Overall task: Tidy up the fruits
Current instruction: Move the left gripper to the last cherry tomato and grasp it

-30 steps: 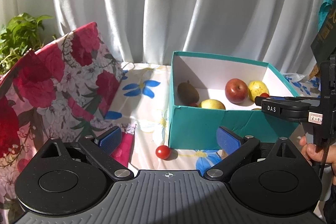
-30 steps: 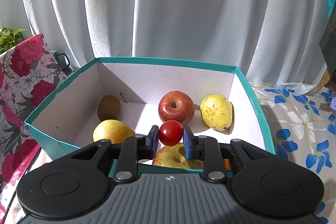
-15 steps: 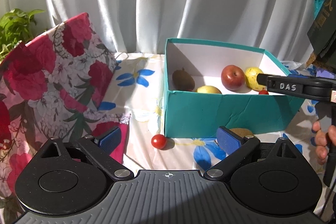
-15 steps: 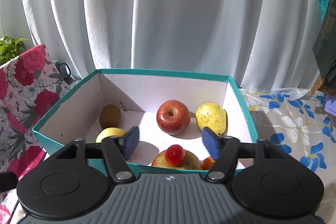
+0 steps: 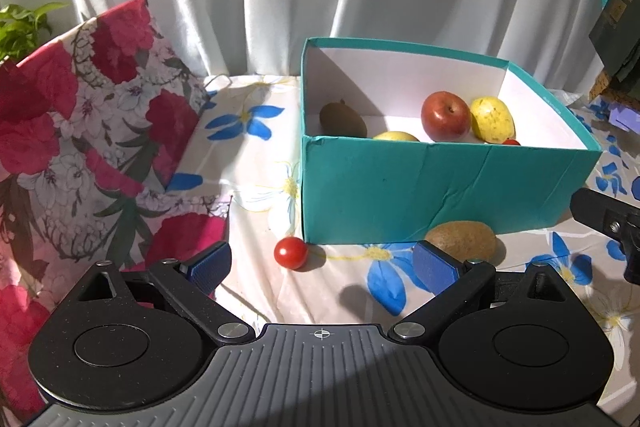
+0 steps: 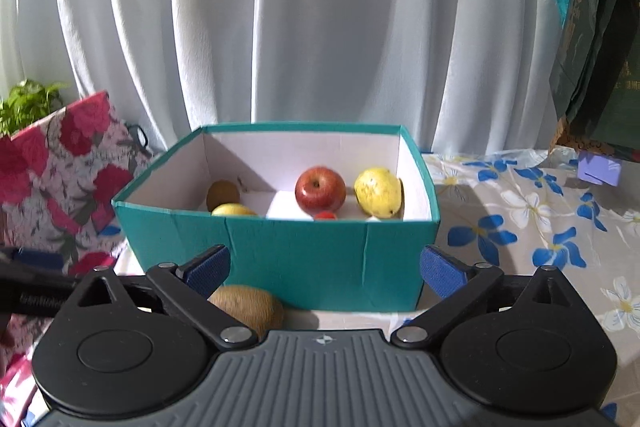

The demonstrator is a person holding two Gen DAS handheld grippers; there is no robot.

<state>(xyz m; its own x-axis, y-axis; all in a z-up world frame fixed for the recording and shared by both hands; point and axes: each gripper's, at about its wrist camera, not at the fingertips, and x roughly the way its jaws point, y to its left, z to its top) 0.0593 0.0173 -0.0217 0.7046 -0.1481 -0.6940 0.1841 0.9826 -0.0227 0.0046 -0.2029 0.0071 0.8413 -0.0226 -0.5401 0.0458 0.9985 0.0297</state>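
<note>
Teal cardboard makes the box (image 6: 276,259), which stands on the bench (image 5: 256,155) under a flowered cloth. A second ago the right tongs (image 6: 324,267) were clenched on a cherry tomato above the box; now that tomato (image 6: 325,215) lies inside, in front of the apple (image 6: 320,189), and the right tongs are pulled back to the near side of the box. Their jaws are opening, almost to the full width, and nothing is between them. In the box I also see a pear (image 6: 378,191), a kiwi (image 6: 222,194) and one more yellow fruit (image 6: 233,209) at the near wall. So one more fruit is delivered, and this hand is free for the next one. Two fruits are still outside: a second kiwi (image 5: 460,239) touching or just beside the front wall of the box, and a second tomato (image 5: 291,253) near its left corner. The left tongs (image 5: 322,267) are released and empty, and they have come lower and closer to the cloth than before; the second tomato now sits a little ahead of them, between the lines of the two fingers. I judge that the left hand goes for this tomato next, while the outer kiwi lies just under the left finger (image 6: 206,269) of the right tongs. The tomato is round and smooth, so it can roll away if one pad touches it first.
</note>
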